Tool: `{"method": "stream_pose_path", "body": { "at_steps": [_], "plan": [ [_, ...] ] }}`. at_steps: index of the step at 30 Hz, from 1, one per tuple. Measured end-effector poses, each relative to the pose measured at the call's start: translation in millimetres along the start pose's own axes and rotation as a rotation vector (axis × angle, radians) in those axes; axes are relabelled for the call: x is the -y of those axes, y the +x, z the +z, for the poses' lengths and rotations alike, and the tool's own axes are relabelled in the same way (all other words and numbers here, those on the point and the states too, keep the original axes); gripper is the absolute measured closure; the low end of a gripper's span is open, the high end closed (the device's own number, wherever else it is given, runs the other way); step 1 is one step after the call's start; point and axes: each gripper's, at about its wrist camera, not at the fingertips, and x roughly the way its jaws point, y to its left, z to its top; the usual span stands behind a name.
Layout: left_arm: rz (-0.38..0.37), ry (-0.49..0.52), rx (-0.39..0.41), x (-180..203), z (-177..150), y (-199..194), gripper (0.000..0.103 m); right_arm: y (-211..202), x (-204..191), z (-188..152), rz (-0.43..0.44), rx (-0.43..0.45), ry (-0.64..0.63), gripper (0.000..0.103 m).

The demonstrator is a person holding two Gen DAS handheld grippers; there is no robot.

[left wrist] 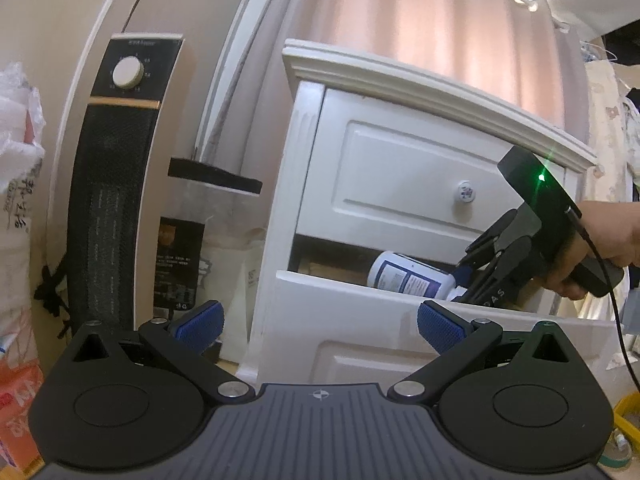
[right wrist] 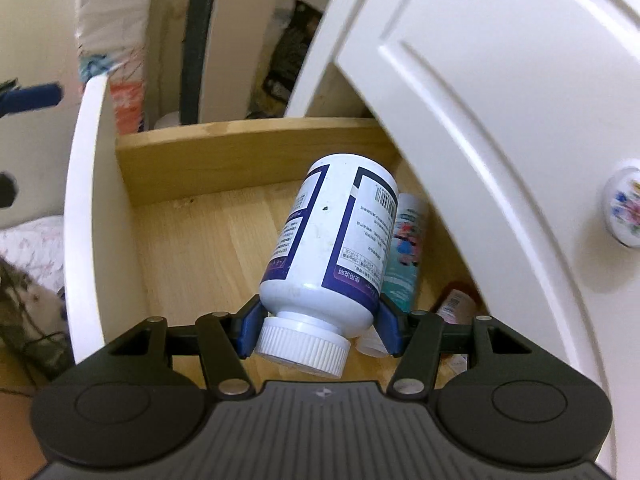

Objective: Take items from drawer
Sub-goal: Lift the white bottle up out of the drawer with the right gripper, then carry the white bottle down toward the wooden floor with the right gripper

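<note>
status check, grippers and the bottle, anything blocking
Right hand-held gripper shut on white bottle, near its cap. Left hand-held gripper open, empty. Bottle over open drawer; closed upper drawer front close beside it.

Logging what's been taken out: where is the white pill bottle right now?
The white pill bottle is clamped near its cap in the right hand-held gripper, tilted above the open lower drawer, over a teal tube.

Between my right claw's [right wrist: 316, 330] blue pads [right wrist: 249, 330] sits a white bottle [right wrist: 332, 240] with purple-bordered label; beyond it, a teal tube [right wrist: 404, 256] on pale wood. The white drawer front's knob [right wrist: 624, 210] is flowered.
</note>
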Motion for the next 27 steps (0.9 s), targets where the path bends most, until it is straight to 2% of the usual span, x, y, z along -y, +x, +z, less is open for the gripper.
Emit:
{"method": "stream_pose_path", "body": {
  "at_steps": [5, 8, 10, 14, 20, 27],
  "plan": [
    [-0.006, -0.001, 0.0, 2.2, 2.5, -12.3, 0.0, -10.8, -5.2, 0.4, -0.013, 0.014, 0.03, 0.046],
    [-0.045, -0.024, -0.016, 5.3, 6.5, -16.0, 0.0, -21.8, -2.6, -0.6, -0.013, 0.036, 0.061, 0.046],
    [-0.067, -0.019, -0.023, 9.4, 7.1, -19.8, 0.0, -37.3, 8.2, -1.9, -0.019, 0.052, 0.087, 0.046],
    [-0.076, 0.007, -0.023, 16.6, 6.2, -27.2, 0.0, -62.9, 4.8, -10.6, -0.045, 0.079, 0.071, 0.046],
    [-0.093, 0.003, -0.03, 21.2, 3.4, -40.6, 0.0, -91.4, -16.2, -20.9, -0.119, 0.116, 0.038, 0.046],
    [-0.141, 0.001, -0.021, 28.3, -4.2, -60.0, 0.0, -139.3, -51.8, -47.1, -0.178, 0.097, -0.035, 0.046]
  ]
}}
